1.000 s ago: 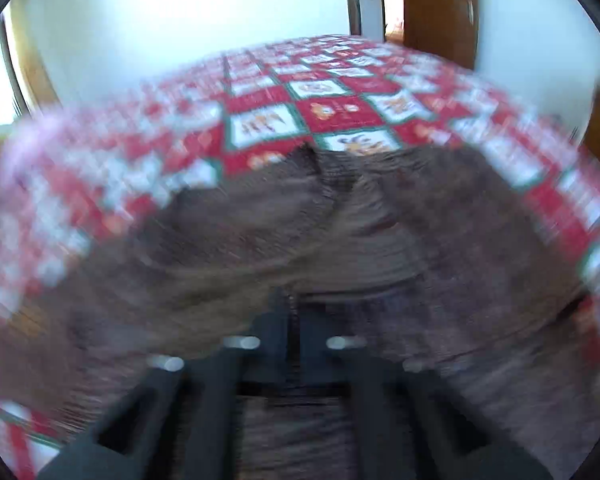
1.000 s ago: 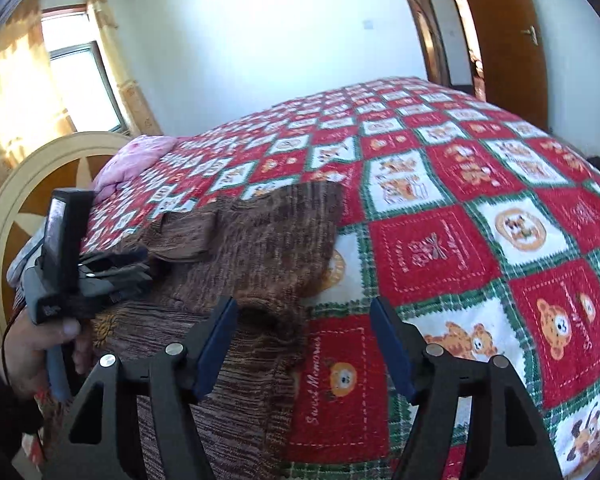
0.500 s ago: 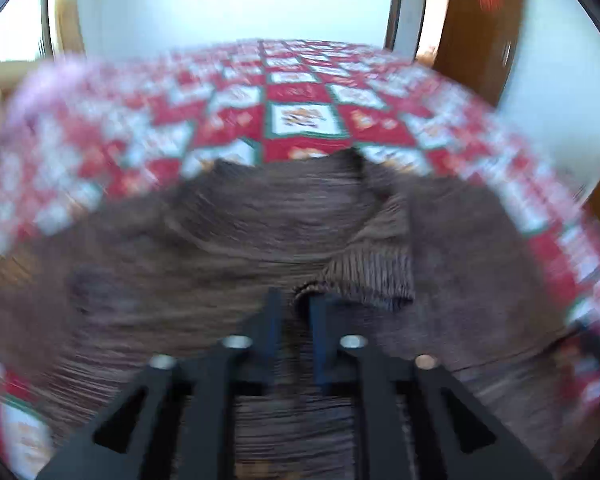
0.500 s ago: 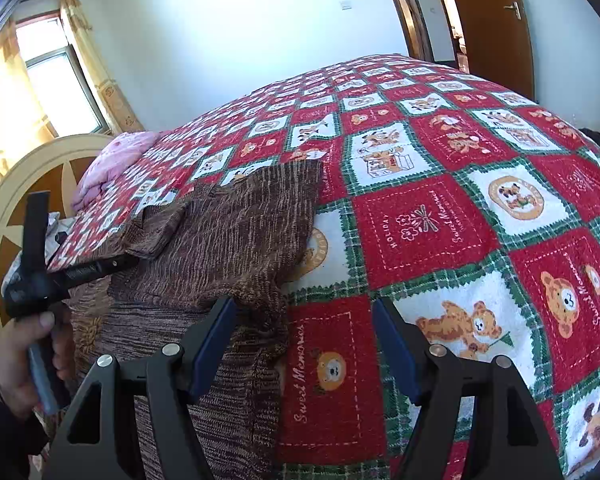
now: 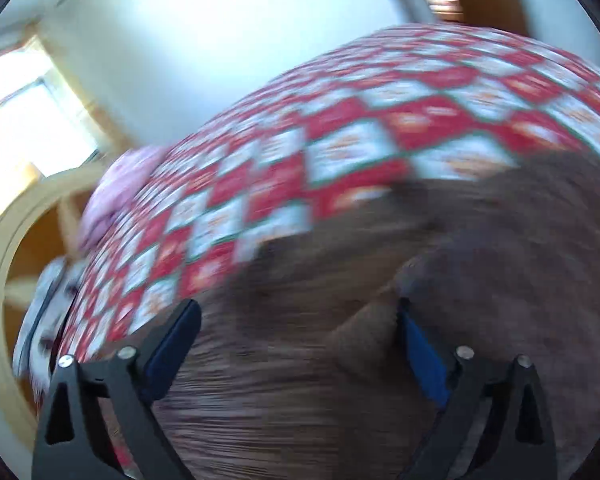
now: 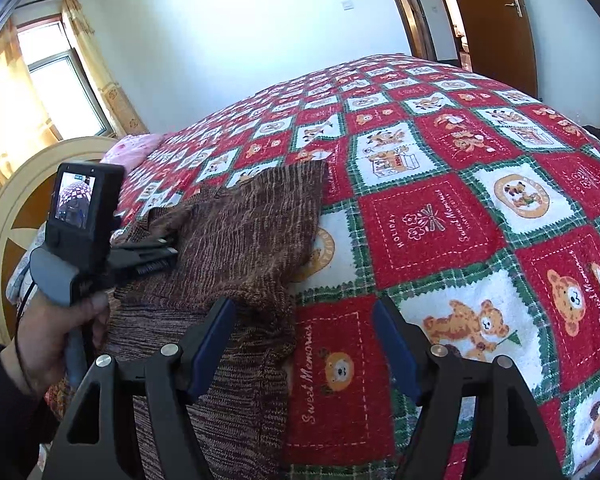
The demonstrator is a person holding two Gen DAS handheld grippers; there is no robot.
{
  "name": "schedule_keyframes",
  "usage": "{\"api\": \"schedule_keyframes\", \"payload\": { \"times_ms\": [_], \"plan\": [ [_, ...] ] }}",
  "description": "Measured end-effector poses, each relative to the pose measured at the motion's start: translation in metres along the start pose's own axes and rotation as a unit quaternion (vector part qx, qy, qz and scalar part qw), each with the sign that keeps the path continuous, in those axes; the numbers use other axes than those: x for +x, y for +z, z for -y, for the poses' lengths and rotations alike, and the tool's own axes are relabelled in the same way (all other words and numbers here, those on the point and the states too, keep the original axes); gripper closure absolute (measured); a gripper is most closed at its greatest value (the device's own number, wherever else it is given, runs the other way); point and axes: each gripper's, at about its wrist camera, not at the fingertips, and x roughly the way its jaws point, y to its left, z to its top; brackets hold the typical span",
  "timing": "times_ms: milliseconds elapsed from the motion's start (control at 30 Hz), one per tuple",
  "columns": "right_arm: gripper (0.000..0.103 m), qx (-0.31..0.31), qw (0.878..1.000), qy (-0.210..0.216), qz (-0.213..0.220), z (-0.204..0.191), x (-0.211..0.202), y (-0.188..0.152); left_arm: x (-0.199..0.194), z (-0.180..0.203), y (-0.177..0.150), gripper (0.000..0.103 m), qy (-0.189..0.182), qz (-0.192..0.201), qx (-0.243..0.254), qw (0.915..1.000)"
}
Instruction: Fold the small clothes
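Sweater [image 6: 236, 248], brown and knitted, is laid on the quilt [image 6: 440, 216] at the near edge of the bed, partly folded, with one layer doubled over another. The left gripper [image 5: 298, 344] is seen over the knit with its jaws spread wide and nothing between them; that view is blurred. In the right wrist view it [image 6: 152, 258] is held by a hand [image 6: 56, 332] at the sweater's left side. The right gripper [image 6: 304, 344] is held with jaws apart over the sweater's right edge and the quilt, its left finger [image 6: 212, 344] above the knit. A pink pillow [image 6: 132, 148] is seen near the headboard [image 6: 16, 184].
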Motion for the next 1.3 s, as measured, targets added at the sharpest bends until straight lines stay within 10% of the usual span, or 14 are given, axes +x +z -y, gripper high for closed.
{"api": "schedule_keyframes", "payload": {
  "times_ms": [167,333,533,600,933,1167,1300],
  "plan": [
    [0.03,-0.013,1.0,-0.001,-0.004,-0.006,0.002,0.0,0.02,-0.069,-0.016,0.018,-0.043,-0.044,-0.1,0.9931],
    [0.03,-0.016,1.0,-0.005,-0.003,-0.007,0.001,-0.001,-0.012,-0.06,-0.038,0.031,-0.216,-0.053,-0.144,0.9643],
    [0.03,0.006,1.0,-0.006,0.007,0.001,-0.004,-0.001,-0.027,-0.009,-0.045,0.068,-0.261,-0.062,-0.098,0.9584],
    [0.03,0.008,1.0,-0.005,0.007,0.001,-0.003,0.0,-0.031,-0.008,-0.046,0.096,-0.259,-0.052,-0.089,0.9602],
    [0.029,-0.015,1.0,-0.007,0.001,-0.008,-0.001,-0.001,-0.043,-0.024,-0.065,0.096,-0.271,-0.052,-0.085,0.9575],
    [0.028,-0.058,0.998,0.021,0.016,-0.026,-0.007,-0.002,-0.054,-0.017,-0.064,0.088,-0.196,0.001,-0.04,0.9797],
    [0.027,-0.165,0.985,0.049,0.028,-0.068,-0.006,-0.009,-0.062,-0.026,-0.066,0.051,-0.194,0.019,-0.043,0.9798]
  ]
}}
